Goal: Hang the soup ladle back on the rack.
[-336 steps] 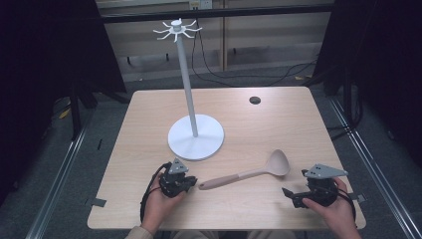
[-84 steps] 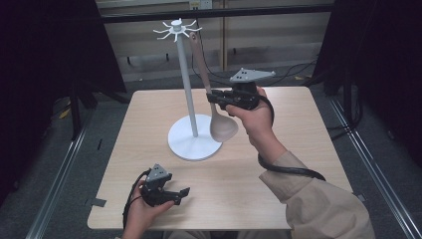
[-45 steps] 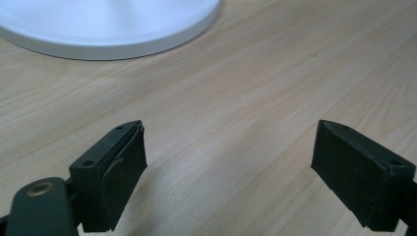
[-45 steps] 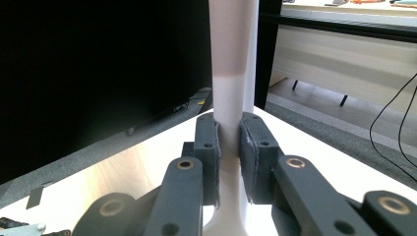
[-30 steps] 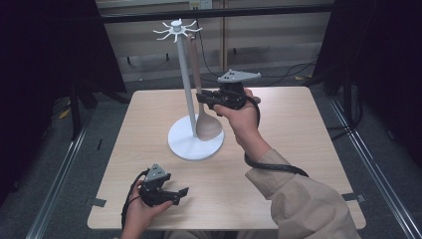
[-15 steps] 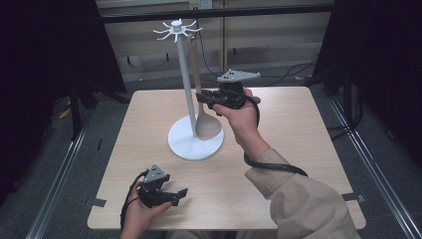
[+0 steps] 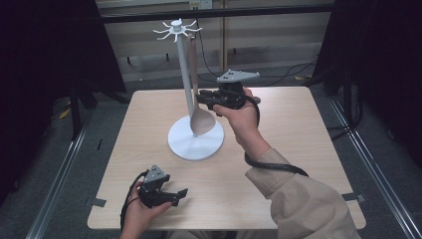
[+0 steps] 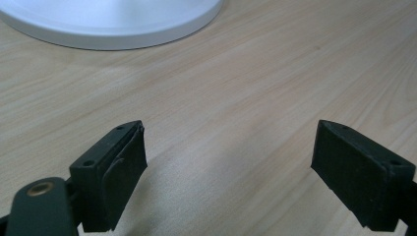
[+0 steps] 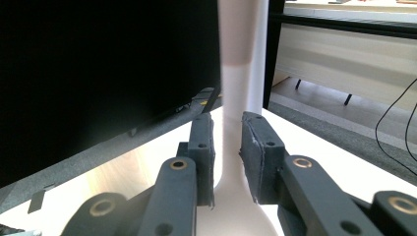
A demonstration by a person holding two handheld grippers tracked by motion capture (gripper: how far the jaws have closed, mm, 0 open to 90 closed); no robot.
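On the table (image 7: 298,144), toward its far middle, a white stand (image 7: 185,89) is rising from a round base (image 7: 195,144) to a ring of hooks (image 7: 176,28) at its top. A spoon (image 7: 198,104) is hanging upright just beside the pole, its handle reaching up to the hooks and its bowl sitting low over the base; whether the bowl is touching the base cannot be told.

Right gripper (image 7: 201,98): raised over the table at mid-height of the pole, held by the right hand (image 7: 239,112), a grey plate (image 7: 237,75) riding on top. Its jaws are closing on the spoon's neck from both sides. In the right gripper view the right gripper (image 9: 226,157) is showing both pads (image 9: 260,147) pressing the pale handle of the spoon (image 9: 235,147) just above where it is widening into the bowl.

Left gripper (image 7: 174,194): resting low at the near left of the table in the left hand (image 7: 139,211), well apart from the stand. In the left gripper view the left gripper (image 8: 226,162) is showing its jaws spread wide with bare table (image 8: 236,98) between them, and the base (image 8: 113,22) is lying ahead.
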